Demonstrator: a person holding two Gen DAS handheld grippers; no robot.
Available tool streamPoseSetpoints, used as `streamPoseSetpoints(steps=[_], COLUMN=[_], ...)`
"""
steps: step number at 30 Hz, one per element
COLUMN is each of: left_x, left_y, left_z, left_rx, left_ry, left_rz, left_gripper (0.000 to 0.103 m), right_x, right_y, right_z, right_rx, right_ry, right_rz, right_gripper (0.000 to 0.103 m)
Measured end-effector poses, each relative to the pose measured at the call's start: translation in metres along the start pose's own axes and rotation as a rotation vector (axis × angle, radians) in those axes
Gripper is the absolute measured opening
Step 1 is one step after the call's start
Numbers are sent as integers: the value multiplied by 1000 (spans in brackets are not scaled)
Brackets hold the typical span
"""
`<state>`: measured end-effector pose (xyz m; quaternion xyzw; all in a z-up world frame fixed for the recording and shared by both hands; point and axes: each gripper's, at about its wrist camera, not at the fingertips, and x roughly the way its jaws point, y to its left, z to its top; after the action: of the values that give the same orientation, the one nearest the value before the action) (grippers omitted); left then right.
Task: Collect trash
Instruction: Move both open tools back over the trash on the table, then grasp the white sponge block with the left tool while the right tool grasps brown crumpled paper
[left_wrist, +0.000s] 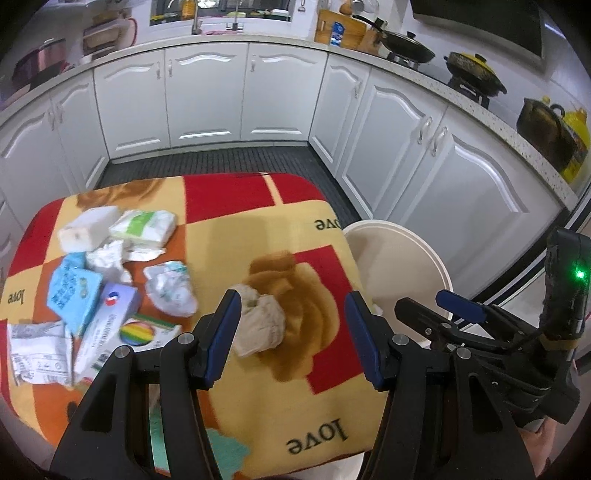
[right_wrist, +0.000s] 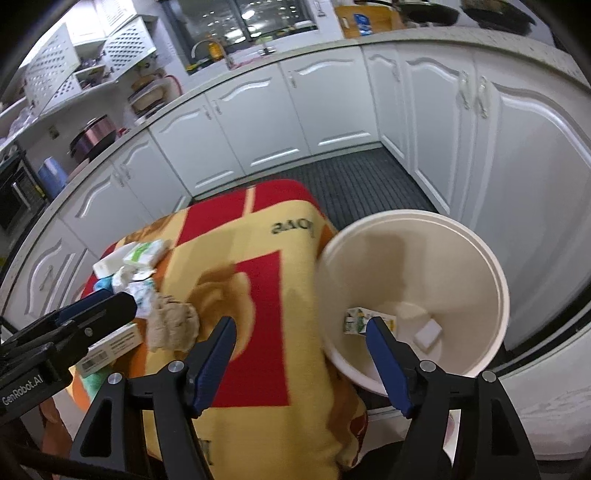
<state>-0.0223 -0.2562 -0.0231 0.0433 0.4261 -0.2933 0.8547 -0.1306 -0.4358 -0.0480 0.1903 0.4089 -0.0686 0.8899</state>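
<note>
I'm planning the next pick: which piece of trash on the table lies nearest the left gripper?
The crumpled brown paper wad, alone beside the left gripper; the other trash sits clustered farther left.

Left hand-held gripper (left_wrist: 291, 334): jaws spread wide, nothing between them, positioned above a crumpled beige wad (left_wrist: 260, 325) lying on the patterned blanket (left_wrist: 236, 229). Left portion of the blanket carries a cluster of litter: white block (left_wrist: 86, 229), green-and-white packet (left_wrist: 144, 225), crumpled white paper (left_wrist: 107, 258), blue carton (left_wrist: 72, 293), crumpled plastic wrapper (left_wrist: 171, 288), printed slip (left_wrist: 38, 350). White bin (left_wrist: 402, 254) stands just beside the blanket's right edge. Right hand-held gripper (left_wrist: 458, 306) sits over the bin's near rim.
</note>
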Motion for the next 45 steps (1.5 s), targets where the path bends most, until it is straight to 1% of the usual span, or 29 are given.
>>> streamPoseSetpoints(steps=[5,8,17,22,26,30,39,40,43,45], left_x=[-20,-31,-49,-46,-31,-11,42,47,55,58], left_y=[31,56,146,181,207,219,227,227,228,230], left_z=[1,3,0,1,7,23,56,59,68,72], left_rx=[-29,-57,-190,-240,-304,-324,-317,-311,-278,-263], left_ry=[-18,-27,-37,-35,-12,18,94,102,94,91], left_rz=[11,33,113,99,56,57,82,92,171,201], left_gripper=[57,57,57,58,59,59,60,61,73,74], right_x=[3,7,27,43,53,62,80,82,89,92], right_y=[27,41,80,99,107,110,114,115,116,116], right_z=[2,4,2,-4,-8,-8,0,0,1,2], right_rx=[-48,-70,-147,-182,-195,-197,-181,-182,-176,-172], right_ry=[4,14,56,90,115,131,163,167,179,185], right_rz=[22,40,90,103,111,110,123,124,130,133], right_gripper=[74,75,75,75,75,75,76,76,78,78])
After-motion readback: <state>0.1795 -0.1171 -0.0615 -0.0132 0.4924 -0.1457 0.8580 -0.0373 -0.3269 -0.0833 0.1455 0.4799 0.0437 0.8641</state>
